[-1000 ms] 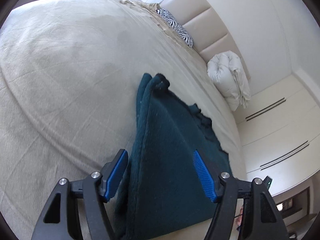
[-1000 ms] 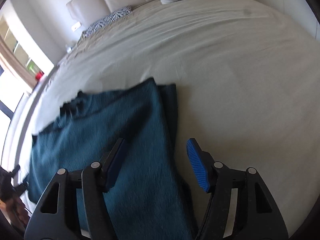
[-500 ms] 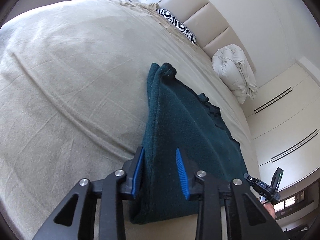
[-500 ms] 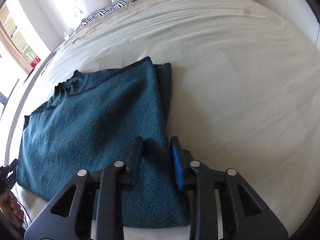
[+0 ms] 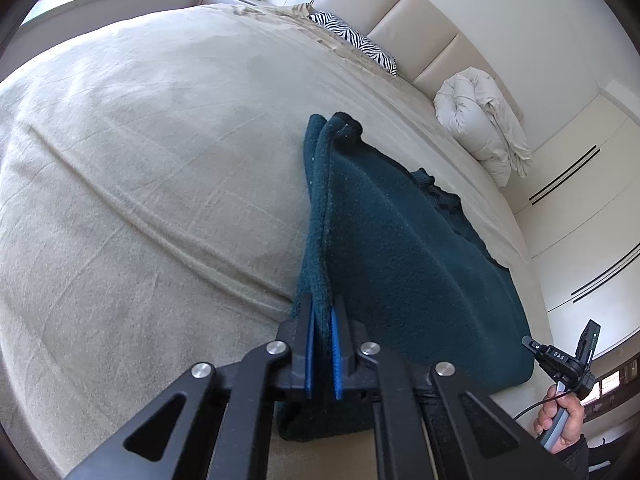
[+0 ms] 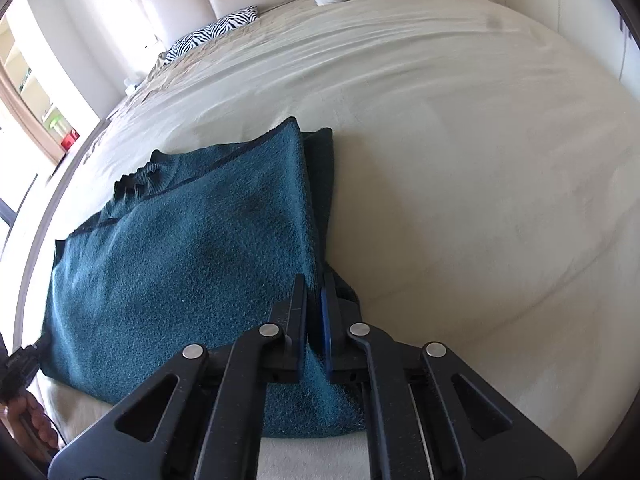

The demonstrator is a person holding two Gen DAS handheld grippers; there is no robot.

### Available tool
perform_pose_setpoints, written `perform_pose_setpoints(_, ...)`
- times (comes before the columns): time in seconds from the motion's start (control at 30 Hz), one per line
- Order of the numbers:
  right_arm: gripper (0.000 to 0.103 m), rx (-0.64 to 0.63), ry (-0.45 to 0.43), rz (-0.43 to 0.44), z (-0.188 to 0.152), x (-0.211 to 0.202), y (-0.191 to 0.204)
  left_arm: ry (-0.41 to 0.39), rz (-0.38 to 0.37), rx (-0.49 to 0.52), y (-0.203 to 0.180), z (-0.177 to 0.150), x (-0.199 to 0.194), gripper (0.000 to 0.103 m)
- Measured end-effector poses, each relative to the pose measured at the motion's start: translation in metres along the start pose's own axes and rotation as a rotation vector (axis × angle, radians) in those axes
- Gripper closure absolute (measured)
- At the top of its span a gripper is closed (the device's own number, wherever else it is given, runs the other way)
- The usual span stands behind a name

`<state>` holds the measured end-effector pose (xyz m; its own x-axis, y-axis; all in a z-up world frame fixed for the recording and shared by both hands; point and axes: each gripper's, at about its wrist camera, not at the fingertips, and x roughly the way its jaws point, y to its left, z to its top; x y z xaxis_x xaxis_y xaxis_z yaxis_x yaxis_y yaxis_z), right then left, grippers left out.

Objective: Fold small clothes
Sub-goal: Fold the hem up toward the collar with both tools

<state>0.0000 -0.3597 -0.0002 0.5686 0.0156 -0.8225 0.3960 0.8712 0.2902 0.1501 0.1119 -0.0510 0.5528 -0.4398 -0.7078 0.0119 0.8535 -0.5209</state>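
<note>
A dark teal fleece garment (image 5: pixel 404 264) lies flat on the beige bed (image 5: pixel 140 168), near its front edge. My left gripper (image 5: pixel 322 312) is shut on the garment's left folded edge, with the cloth pinched up between the blue pads. In the right wrist view the same teal garment (image 6: pixel 192 264) spreads to the left, and my right gripper (image 6: pixel 315 292) is shut on its right edge, cloth bunched between the jaws. A ribbed collar or cuff (image 6: pixel 140 178) shows at the garment's far side.
A zebra-print pillow (image 5: pixel 356 42) and a rolled white duvet (image 5: pixel 484 132) lie by the padded headboard (image 5: pixel 404 12). White wardrobe doors (image 5: pixel 584 216) stand beyond the bed. The person's hand (image 5: pixel 564 420) holds the other gripper's handle at the lower right. Bare sheet (image 6: pixel 480 160) spreads to the right.
Both grippers went from wide open to shut, each pinching an edge of the teal garment. The cloth now rises into a ridge between each pair of pads.
</note>
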Motion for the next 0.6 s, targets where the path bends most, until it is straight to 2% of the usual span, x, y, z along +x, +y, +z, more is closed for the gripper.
perform_pose_setpoints(0.3,0.099,0.103,0.015,0.052,-0.012,-0.002,-0.024,0.030,0.010,0.024,-0.001,0.005,0.004,0.096)
perform_pose_setpoints(0.6,0.098,0.108,0.031,0.071,-0.014,0.013,-0.029,0.039,0.004,0.017,0.004,0.002,0.003,0.096)
